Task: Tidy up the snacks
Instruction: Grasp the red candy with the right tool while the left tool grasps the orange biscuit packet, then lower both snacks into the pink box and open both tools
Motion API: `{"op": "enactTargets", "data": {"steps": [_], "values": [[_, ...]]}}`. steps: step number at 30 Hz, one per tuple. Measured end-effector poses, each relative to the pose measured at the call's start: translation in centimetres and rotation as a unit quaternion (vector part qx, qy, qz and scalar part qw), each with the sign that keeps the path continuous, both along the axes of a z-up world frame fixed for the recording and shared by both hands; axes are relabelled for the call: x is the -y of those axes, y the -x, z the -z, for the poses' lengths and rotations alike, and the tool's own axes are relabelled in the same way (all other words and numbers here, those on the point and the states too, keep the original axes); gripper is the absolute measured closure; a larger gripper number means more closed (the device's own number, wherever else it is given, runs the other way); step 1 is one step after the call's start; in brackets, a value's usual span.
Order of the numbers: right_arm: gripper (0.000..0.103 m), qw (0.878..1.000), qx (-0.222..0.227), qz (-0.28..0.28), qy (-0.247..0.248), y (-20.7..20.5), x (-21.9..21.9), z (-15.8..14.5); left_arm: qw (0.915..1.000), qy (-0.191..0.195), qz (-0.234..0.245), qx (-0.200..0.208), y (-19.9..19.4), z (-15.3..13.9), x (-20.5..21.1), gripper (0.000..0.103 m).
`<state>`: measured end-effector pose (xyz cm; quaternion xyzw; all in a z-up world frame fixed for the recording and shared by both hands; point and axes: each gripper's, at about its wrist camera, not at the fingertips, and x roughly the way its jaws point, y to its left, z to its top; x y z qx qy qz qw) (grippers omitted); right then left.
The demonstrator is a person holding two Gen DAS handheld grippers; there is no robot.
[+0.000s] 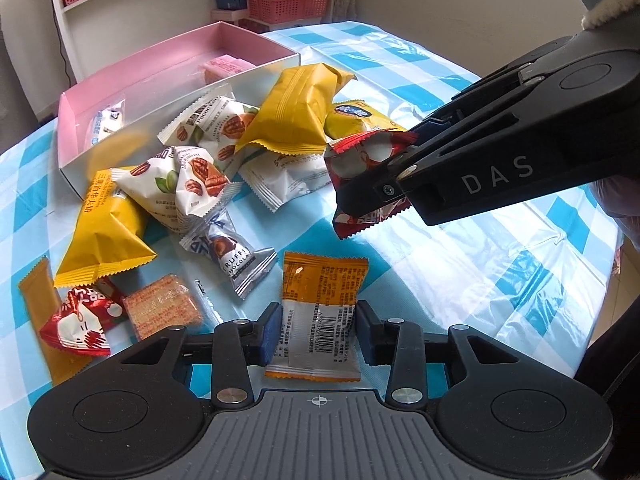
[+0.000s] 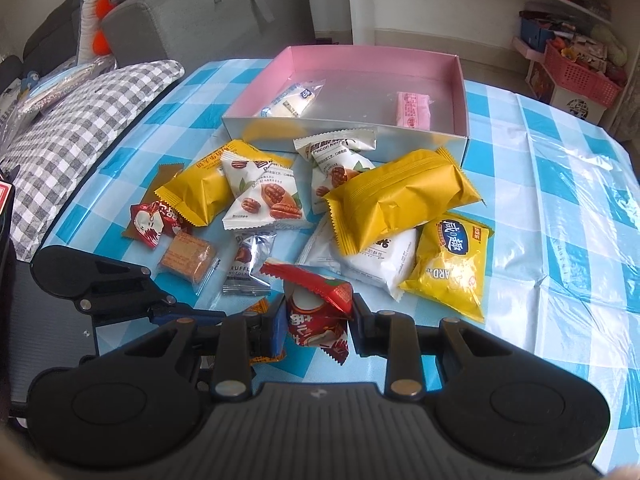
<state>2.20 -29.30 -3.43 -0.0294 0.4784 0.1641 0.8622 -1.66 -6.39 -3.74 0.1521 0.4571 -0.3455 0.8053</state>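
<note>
An orange-and-clear snack packet (image 1: 316, 320) lies on the blue checked tablecloth, and my left gripper (image 1: 318, 330) has its blue pads against both sides of it. My right gripper (image 2: 318, 320) is shut on a red snack packet (image 2: 316, 308). In the left wrist view that red packet (image 1: 360, 160) hangs above the table to the right of the pile, in the right gripper (image 1: 376, 168). A pink box (image 2: 344, 128) stands behind the pile, with a white packet (image 2: 288, 102) and a pink packet (image 2: 412, 110) inside. Loose yellow packs (image 2: 400, 196), pecan packs (image 2: 264, 200) and a truffle chocolate (image 2: 248, 264) lie between box and grippers.
A second red packet (image 1: 80, 324) and a clear-wrapped biscuit (image 1: 164, 308) lie at the near left. A yellow cracker bag (image 2: 448, 264) sits right of the pile. A sofa with a checked cushion (image 2: 80, 120) borders the table's left edge; shelves with pink baskets (image 2: 580, 76) stand behind.
</note>
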Motion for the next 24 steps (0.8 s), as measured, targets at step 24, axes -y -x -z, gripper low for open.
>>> {"op": "enactTargets", "data": {"steps": [24], "values": [[0.074, 0.994, 0.035, 0.056, -0.083, -4.5, 2.1, -4.2, 0.9894, 0.057, -0.127, 0.042, -6.3, -6.1, -3.1, 0.066]]}}
